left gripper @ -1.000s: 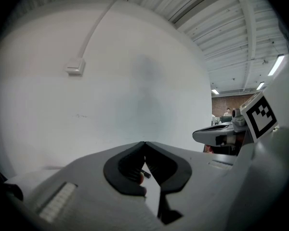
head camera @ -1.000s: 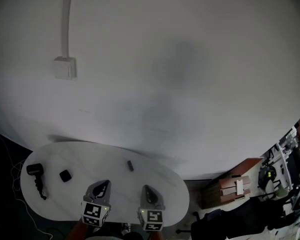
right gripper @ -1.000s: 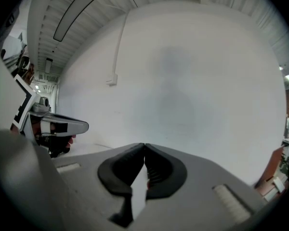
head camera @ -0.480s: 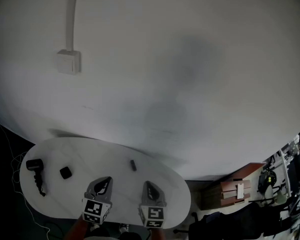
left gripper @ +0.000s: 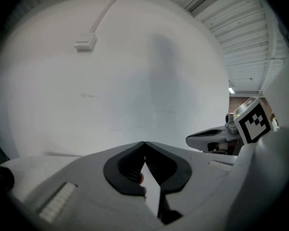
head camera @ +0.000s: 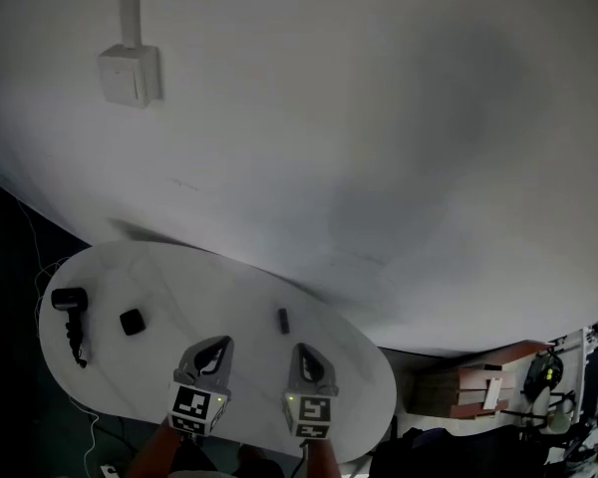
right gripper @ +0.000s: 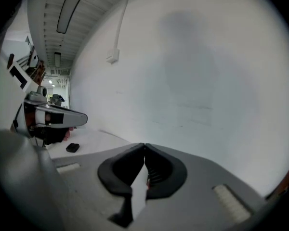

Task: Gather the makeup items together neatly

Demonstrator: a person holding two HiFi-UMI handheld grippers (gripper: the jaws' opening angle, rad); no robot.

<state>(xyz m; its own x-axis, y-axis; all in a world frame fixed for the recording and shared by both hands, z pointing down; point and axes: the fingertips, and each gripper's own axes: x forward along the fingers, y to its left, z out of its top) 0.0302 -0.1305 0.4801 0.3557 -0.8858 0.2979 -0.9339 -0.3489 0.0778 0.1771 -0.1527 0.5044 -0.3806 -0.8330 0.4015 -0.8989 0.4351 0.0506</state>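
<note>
Honestly, three dark items (head camera: 132,321) on the table (head camera: 209,287) are too small to identify.

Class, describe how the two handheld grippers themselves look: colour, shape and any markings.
Both the left gripper and right gripper have pale grey, tapering shells. Black ribbed pads line the jaws. Each carries a white cube printed with black square markers.

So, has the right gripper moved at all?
Yes: the right gripper has edged forward, closer to the small dark stick lying on the table.
</note>
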